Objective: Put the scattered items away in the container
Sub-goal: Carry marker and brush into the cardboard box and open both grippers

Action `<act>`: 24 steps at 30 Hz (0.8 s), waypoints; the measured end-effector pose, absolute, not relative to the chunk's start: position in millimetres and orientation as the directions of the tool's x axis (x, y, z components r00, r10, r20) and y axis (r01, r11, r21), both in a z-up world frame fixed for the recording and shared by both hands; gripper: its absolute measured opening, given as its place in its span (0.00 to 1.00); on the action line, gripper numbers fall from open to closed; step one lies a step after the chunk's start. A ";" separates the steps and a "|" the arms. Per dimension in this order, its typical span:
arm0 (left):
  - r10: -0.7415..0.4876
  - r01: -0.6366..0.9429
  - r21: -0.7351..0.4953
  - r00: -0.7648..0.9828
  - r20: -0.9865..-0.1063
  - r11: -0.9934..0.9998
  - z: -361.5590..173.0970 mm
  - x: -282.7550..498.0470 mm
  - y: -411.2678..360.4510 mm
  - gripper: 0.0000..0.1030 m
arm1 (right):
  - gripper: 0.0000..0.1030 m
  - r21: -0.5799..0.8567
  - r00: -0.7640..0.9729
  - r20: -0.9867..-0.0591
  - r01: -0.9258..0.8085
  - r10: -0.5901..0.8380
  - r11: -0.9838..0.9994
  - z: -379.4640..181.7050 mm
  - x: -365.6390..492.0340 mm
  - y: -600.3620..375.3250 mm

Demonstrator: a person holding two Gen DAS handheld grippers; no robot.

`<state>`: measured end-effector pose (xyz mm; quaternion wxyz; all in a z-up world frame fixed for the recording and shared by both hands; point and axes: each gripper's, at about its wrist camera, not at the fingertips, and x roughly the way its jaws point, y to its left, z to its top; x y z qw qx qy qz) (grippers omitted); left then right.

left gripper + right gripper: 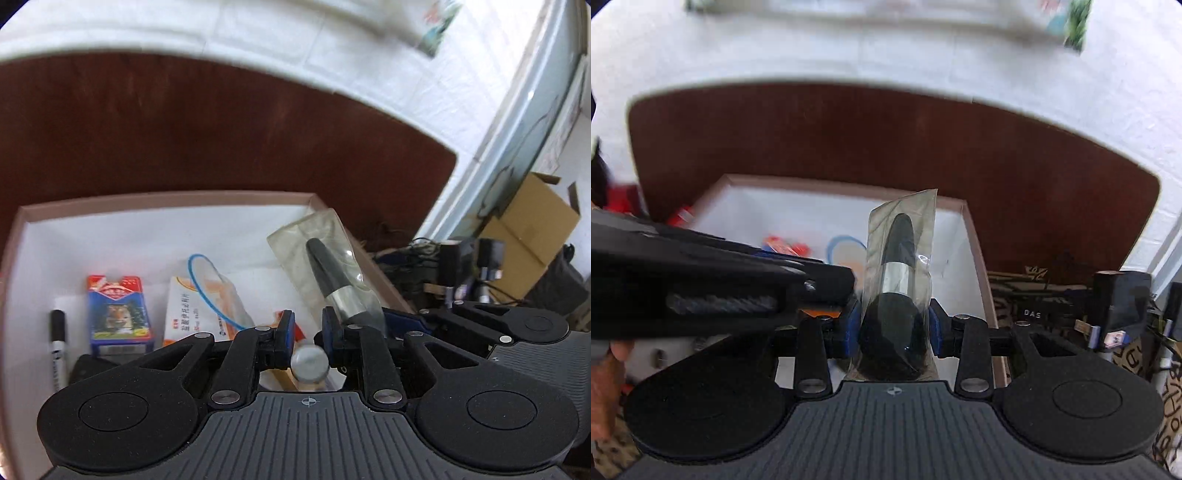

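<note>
- Bagged brush (899, 280) clamped at its bristle end in the right gripper (893, 328), hanging over the box's (166, 197) right wall.
- Small silver-capped bottle (309, 363) pinched in the left gripper (308, 332), above the box floor.
- Could slip: slick plastic bag, grip only on soft bristles.
- Could snag: bag tip near the box's right wall (975, 251), tipping the brush out onto the table (849, 140).
- Could collide: both grippers crowd together above the box.
- Free floor toward the box's far wall; marker (58, 347), red carton (118, 310), white packet (201, 299) fill its near side.
</note>
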<state>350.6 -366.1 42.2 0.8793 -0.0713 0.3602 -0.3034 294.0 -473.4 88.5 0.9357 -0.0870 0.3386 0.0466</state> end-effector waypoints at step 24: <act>-0.558 0.428 -0.361 0.572 -0.602 0.828 53.7 336.8 -344.3 1.00 | 0.93 -0.122 0.772 -0.635 -0.106 0.005 0.987 72.4 287.4 -488.8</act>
